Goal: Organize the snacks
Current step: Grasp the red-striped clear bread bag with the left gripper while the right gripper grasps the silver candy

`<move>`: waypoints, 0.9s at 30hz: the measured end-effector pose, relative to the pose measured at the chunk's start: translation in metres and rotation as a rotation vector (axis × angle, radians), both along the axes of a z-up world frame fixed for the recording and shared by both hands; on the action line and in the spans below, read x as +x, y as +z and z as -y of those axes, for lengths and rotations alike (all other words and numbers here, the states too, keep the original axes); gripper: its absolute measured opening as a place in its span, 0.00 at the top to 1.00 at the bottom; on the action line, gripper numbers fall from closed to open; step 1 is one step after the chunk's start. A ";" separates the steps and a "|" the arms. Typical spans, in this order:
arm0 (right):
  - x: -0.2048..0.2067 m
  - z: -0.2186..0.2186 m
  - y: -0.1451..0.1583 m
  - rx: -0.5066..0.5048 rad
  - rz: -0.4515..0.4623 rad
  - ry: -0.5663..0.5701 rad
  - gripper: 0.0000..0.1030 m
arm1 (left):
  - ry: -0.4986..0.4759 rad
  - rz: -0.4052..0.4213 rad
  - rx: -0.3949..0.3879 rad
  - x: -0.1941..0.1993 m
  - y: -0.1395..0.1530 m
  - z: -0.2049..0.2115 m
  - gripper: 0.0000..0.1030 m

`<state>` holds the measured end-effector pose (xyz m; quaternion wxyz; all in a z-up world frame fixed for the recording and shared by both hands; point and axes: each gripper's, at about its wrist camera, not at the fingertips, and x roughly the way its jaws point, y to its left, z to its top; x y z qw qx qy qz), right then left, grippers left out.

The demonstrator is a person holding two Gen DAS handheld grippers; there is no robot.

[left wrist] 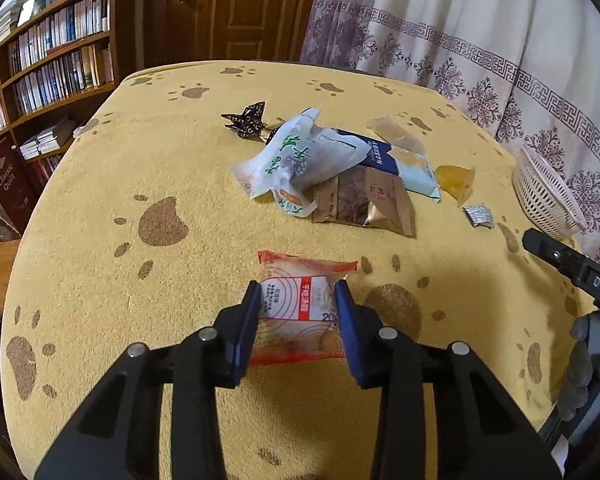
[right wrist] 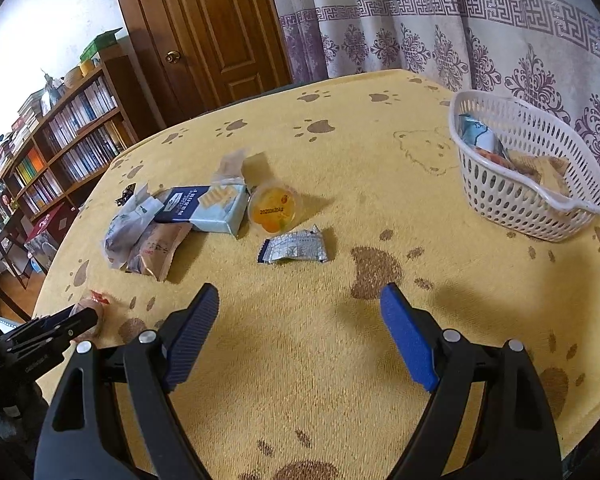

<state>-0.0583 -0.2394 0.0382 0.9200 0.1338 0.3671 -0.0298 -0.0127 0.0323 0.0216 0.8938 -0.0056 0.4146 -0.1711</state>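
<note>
A few snacks already sit in the white basket (right wrist: 516, 200) at the upper right of the right view. A pile of snacks (left wrist: 332, 176) still waits in the middle of the yellow table (left wrist: 100, 280). The left gripper (left wrist: 298, 292) tips down and pinches a red-edged snack pack (left wrist: 300, 300) low in its view. The right gripper (right wrist: 296, 292) hangs spread wide, holding nothing.
</note>
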 end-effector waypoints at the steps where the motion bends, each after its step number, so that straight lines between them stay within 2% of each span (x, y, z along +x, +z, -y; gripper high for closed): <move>1: 0.002 0.000 0.000 0.001 0.000 -0.001 0.18 | -0.001 0.004 -0.002 -0.001 0.002 0.001 0.63; 11: 0.043 0.004 -0.006 0.008 -0.023 0.018 0.18 | -0.009 0.061 -0.015 -0.007 0.022 0.004 0.64; 12: 0.047 0.002 -0.007 0.004 -0.028 0.023 0.18 | -0.011 0.066 -0.015 -0.008 0.024 0.005 0.66; 13: 0.052 0.001 -0.010 -0.004 -0.035 0.032 0.18 | -0.015 0.070 -0.015 -0.008 0.025 0.005 0.73; 20: 0.078 -0.010 -0.025 -0.071 -0.083 0.062 0.20 | -0.014 0.074 -0.024 -0.008 0.029 0.005 0.73; 23: 0.084 -0.010 -0.029 -0.076 -0.105 0.060 0.26 | 0.002 0.056 -0.029 -0.005 0.025 0.002 0.73; 25: 0.085 -0.012 -0.029 -0.096 -0.106 0.064 0.40 | 0.014 0.041 -0.035 -0.004 0.022 -0.002 0.72; 26: 0.084 -0.013 -0.029 -0.118 -0.110 0.059 0.43 | 0.016 0.030 -0.038 -0.003 0.020 -0.003 0.72; 27: 0.084 -0.014 -0.029 -0.144 -0.114 0.053 0.49 | 0.018 0.022 -0.040 -0.003 0.019 -0.005 0.67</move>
